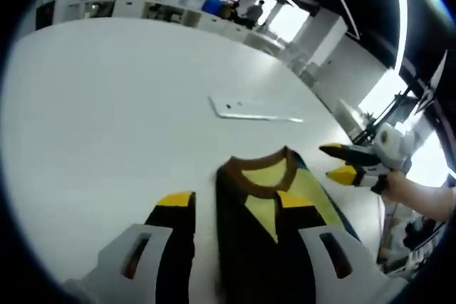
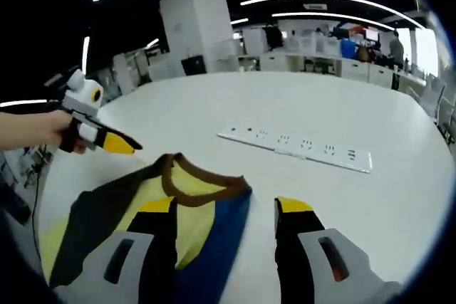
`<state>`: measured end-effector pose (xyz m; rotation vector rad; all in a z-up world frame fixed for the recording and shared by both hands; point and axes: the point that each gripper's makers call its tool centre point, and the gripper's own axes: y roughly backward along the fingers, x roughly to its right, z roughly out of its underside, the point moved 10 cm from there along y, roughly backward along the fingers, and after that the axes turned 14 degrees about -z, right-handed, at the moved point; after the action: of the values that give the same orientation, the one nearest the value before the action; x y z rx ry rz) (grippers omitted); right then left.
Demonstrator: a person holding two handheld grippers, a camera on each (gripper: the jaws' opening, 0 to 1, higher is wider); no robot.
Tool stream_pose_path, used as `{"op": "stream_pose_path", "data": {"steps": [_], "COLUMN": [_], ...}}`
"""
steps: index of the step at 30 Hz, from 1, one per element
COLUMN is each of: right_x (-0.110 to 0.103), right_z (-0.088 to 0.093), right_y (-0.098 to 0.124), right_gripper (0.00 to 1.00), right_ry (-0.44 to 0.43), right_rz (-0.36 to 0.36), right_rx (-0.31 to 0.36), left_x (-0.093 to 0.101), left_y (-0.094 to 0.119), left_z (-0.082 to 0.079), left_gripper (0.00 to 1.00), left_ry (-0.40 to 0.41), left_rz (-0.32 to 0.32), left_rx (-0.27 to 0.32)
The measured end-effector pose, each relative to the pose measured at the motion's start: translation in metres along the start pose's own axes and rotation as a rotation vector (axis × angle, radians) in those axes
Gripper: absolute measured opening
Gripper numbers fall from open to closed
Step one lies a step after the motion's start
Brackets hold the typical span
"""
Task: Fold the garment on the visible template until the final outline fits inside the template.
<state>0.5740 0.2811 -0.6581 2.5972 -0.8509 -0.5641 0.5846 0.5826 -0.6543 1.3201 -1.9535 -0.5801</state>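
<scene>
On the table (image 2: 335, 197), garment (image 2: 178, 204) collar faces away.

We are counting one garment (image 2: 185, 197) lying on one white bench (image 2: 320, 112), and one flat white power strip (image 2: 296, 146) lying farther back on that bench. We are seeing two hand-held grippers: the left hand-held gripper (image 1: 226, 211) and the right hand-held gripper (image 2: 224, 211), each showing two yellow-tipped jaws. We are counting one person's hand (image 2: 39, 129) holding a hand-held gripper.
</scene>
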Motion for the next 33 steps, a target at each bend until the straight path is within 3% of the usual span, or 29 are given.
{"op": "stream_pose_path", "data": {"steps": [17, 33], "right_x": [-0.034, -0.064], "right_z": [0.011, 0.017], "right_y": [0.027, 0.059], "right_gripper": [0.80, 0.94], "right_ry": [0.005, -0.025], "right_rz": [-0.038, -0.043], "right_rx": [0.028, 0.041], "left_x": [0.012, 0.022], "left_y": [0.034, 0.076], "left_z": [0.025, 0.054], "left_gripper": [0.65, 0.78], "left_ry": [-0.019, -0.028], "left_rz": [0.013, 0.021], "left_rx": [0.007, 0.021]}}
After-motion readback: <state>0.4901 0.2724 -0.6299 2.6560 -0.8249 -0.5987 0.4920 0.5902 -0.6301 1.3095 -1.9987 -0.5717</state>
